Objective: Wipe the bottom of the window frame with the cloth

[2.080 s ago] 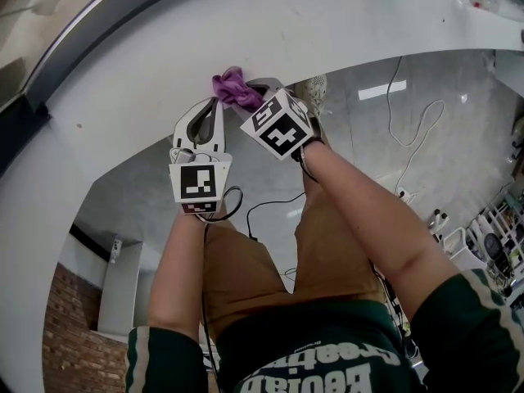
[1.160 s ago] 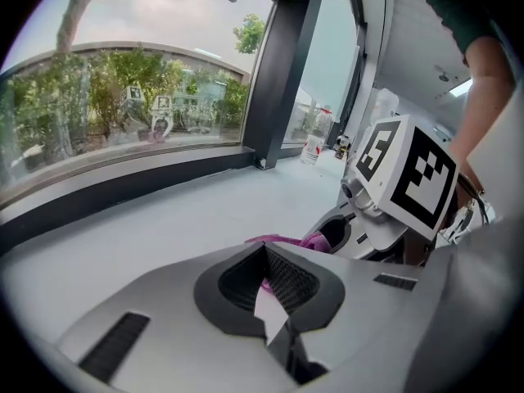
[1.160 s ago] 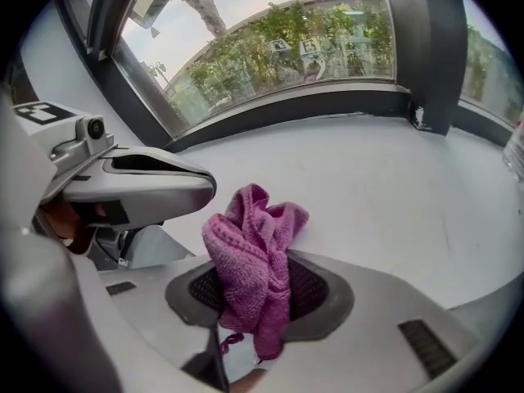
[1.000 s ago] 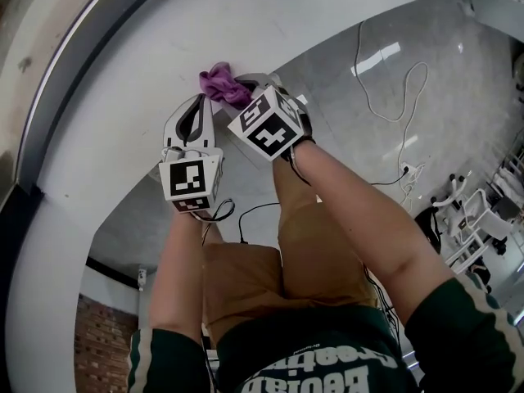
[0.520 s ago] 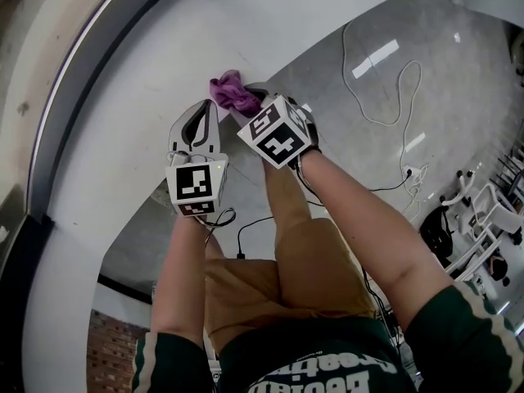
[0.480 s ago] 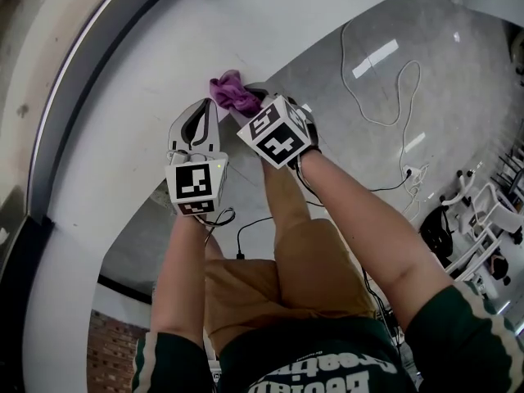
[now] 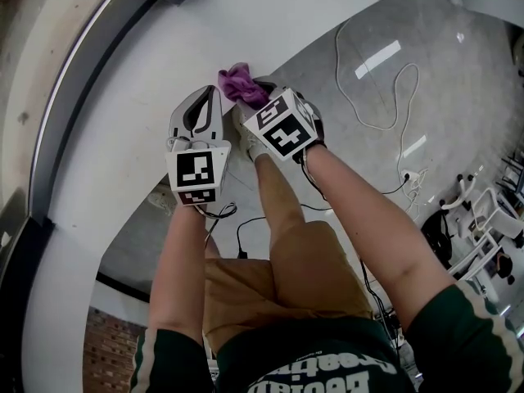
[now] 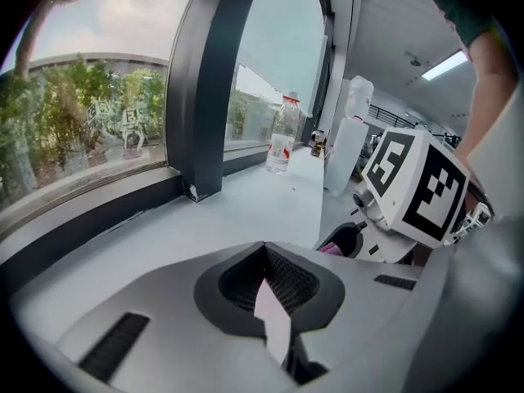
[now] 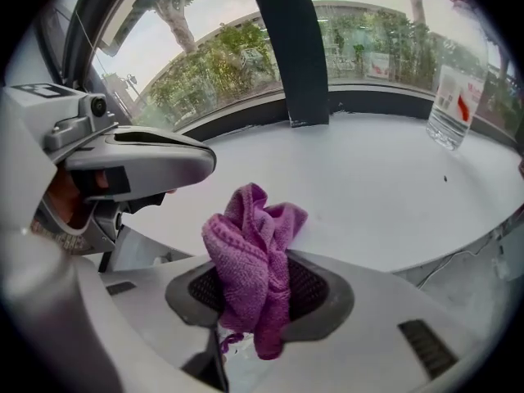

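A crumpled purple cloth [image 9: 250,248] sticks up from my right gripper [image 9: 254,262], which is shut on it. In the head view the cloth [image 7: 240,82] sits at the front edge of the white window sill [image 7: 164,47], ahead of the right gripper [image 7: 260,88]. Whether it presses on the sill I cannot tell. My left gripper [image 7: 215,92] is just left of it over the sill, its jaws shut on nothing [image 8: 264,248]. The dark bottom rail of the window frame [image 9: 246,111] runs along the far side of the sill [image 9: 368,195].
A dark upright post [image 9: 286,47] stands on the sill straight ahead. A clear water bottle [image 9: 454,105] stands further right on the sill. Below the sill's edge is grey floor with a white cable [image 7: 360,64] and the person's legs.
Both grippers and the cloth have shifted slightly along the sill's front edge. The base of the dark post has come into view at the top. Neither gripper's jaws have changed.
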A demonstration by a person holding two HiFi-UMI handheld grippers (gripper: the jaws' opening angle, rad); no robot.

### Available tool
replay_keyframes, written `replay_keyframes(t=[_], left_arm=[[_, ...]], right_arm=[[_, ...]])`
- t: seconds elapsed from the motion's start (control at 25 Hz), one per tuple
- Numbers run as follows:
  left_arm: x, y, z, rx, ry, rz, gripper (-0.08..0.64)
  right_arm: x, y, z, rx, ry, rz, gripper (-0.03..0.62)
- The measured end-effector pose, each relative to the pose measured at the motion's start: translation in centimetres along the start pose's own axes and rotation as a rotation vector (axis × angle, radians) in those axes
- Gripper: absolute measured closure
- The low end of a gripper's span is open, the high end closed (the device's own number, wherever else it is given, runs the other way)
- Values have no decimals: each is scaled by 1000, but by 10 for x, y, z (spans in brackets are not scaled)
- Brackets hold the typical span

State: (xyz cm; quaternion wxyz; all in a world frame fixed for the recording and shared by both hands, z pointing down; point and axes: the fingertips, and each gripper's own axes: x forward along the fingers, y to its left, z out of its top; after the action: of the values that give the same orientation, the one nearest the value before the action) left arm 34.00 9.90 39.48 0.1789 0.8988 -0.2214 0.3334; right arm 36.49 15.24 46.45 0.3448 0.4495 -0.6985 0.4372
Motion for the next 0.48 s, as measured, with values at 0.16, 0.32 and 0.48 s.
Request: replay_keyframes(t=[0.16,0.32,0.48], left_arm=[[10,-6,3,-22,5,11,561],[17,-11,3,-44,-2,10,560],[20,-13,2,-34,-14,-29,560]], right_arm=[[-6,-20,-2,3,3,-17,426],[-7,-25,1,9,6,-27,426],[-7,-26,1,28,22,-38,426]])
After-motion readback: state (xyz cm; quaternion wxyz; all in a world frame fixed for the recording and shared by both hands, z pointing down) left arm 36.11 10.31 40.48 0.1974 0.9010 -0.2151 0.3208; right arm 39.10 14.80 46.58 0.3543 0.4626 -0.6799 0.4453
